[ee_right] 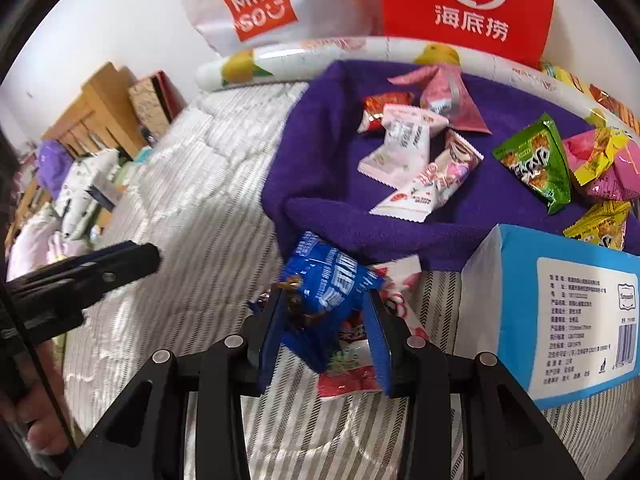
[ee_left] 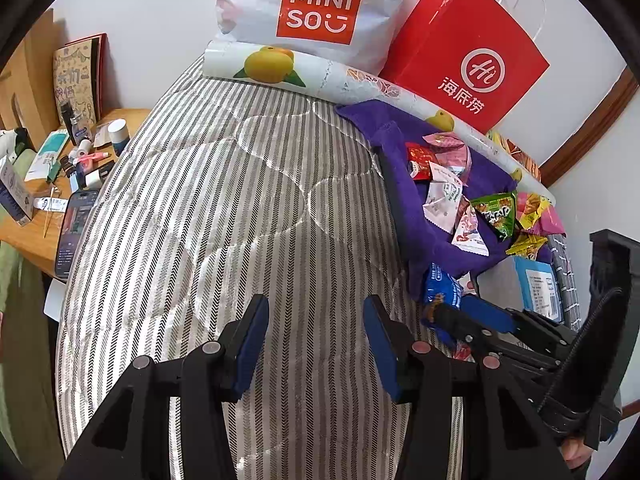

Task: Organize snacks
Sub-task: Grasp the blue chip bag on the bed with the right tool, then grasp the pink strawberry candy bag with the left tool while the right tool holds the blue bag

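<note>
The right gripper (ee_right: 326, 320) pinches the blue snack packet (ee_right: 328, 280) – next, lift it onto the far purple cloth (ee_right: 320, 160) – left gripper (ee_left: 316, 344) idle, half-open.

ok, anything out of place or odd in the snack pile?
Mostly the scatter: packets lie loose on the purple cloth, but a red-and-white packet sits off it on the striped bedding. The blue packet in the right gripper looks crumpled.
</note>
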{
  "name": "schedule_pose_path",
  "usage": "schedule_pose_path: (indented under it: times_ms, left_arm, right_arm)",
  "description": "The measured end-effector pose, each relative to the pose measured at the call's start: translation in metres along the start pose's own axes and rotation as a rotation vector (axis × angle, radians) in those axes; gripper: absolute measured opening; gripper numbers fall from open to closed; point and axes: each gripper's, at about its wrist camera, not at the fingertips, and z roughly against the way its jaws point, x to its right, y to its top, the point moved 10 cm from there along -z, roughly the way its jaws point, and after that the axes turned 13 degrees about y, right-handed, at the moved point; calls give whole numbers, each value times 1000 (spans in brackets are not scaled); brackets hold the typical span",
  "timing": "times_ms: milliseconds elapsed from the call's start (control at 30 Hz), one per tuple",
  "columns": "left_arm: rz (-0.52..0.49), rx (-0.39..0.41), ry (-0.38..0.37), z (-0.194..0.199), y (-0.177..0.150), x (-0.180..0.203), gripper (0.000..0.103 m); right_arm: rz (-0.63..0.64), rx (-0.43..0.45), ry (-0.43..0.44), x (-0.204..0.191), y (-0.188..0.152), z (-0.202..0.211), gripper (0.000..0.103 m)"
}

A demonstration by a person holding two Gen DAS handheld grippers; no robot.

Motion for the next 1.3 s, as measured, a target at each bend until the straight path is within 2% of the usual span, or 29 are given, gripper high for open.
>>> schedule_pose_path:
  times_ms: [133, 367, 467, 633, 933, 1100, 1300]
  left_arm:
    - [8, -3, -1, -3, 1, -4, 47]
    - [29, -9, -5, -5, 1, -12, 47]
    - [32, -5, -5, -4, 1, -14, 47]
    - [36, -7, -1, -4, 0, -16, 47]
    - [34, -6, -4, 2, -5, -11, 47]
    - [15, -12, -11, 3, -9, 3, 47]
    - [-24, -39, -41, -1, -20, 40, 47]
  right_arm:
    - [-23, 12, 34, -3, 6, -8, 51]
    - [-5, -3, 31, -10, 12, -27, 59]
    - [20, 5, 7, -13, 13, -29, 53]
    - [32, 10, 69, -21, 10, -24, 43]
    - [43, 62, 108, -30, 8, 8, 42]
    - [51, 125, 131, -33, 9, 46, 42]
    - [34, 210, 143, -20, 5, 101, 42]
